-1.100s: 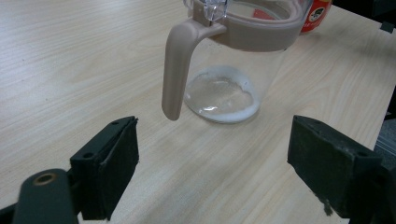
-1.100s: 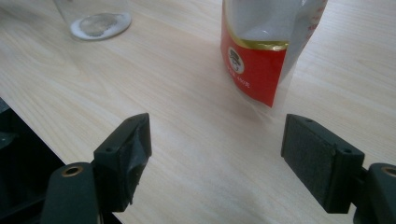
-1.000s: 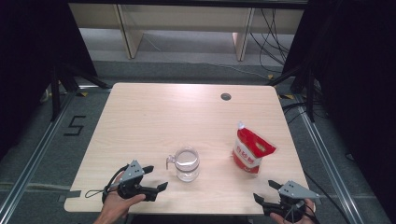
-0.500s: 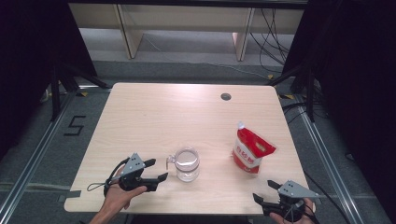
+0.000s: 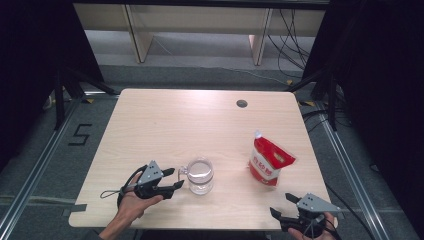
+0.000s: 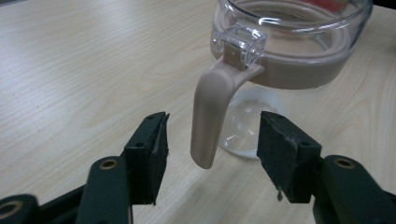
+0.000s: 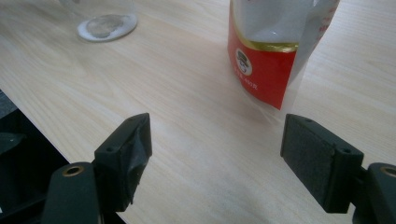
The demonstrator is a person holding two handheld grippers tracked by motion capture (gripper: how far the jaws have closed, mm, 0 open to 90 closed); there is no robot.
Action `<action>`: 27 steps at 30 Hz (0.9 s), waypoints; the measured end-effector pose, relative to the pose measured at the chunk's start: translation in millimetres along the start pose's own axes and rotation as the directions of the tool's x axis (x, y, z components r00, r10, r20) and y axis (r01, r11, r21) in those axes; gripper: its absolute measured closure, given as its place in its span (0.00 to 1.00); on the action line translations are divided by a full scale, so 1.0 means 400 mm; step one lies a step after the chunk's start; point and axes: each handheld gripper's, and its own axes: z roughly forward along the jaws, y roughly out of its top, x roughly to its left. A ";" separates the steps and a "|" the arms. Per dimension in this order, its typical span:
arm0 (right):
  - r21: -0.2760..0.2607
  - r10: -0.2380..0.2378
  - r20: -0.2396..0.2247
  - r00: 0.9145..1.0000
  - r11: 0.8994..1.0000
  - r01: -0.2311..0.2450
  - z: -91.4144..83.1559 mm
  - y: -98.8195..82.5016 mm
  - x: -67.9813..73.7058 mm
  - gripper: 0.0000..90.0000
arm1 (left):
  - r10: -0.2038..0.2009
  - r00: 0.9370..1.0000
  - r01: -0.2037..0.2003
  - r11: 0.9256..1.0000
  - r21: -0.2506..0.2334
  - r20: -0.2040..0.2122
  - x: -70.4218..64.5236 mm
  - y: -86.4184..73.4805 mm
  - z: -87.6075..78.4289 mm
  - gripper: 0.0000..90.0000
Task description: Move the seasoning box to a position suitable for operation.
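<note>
Between my left tool's (image 6: 212, 154) closing jaws hangs the jug (image 5: 201, 175) handle (image 6: 211, 112), not yet touched. My right tool (image 5: 290, 210) waits open and empty, so gripping comes next.

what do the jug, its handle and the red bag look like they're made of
Jug: clear glass or hard plastic, glossy; you see the table through it and the rim catches highlights. Handle: matte beige plastic, opaque and smooth, joined to a matching band. Bag: thin glossy plastic film, red printed with a clear part, creased and standing on the wooden table.
</note>
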 end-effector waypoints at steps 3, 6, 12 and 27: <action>0.011 0.025 0.000 1.000 1.000 -0.025 -0.002 0.000 0.006 0.28 | 0.016 1.000 -0.016 1.000 -0.001 0.007 0.000 0.005 0.008 0.55; 0.006 0.010 -0.003 1.000 1.000 -0.010 0.000 0.000 0.005 0.28 | 0.072 0.997 -0.072 0.997 -0.002 0.004 0.006 0.014 0.013 0.58; -0.002 -0.020 0.001 1.000 1.000 0.020 0.002 0.001 0.001 0.28 | 0.089 0.996 -0.089 0.996 0.009 0.014 0.004 0.016 0.024 0.71; -0.008 -0.041 -0.009 0.999 0.999 0.041 0.007 0.002 -0.002 0.29 | 0.111 0.993 -0.112 0.994 0.010 0.047 -0.005 0.021 0.024 0.83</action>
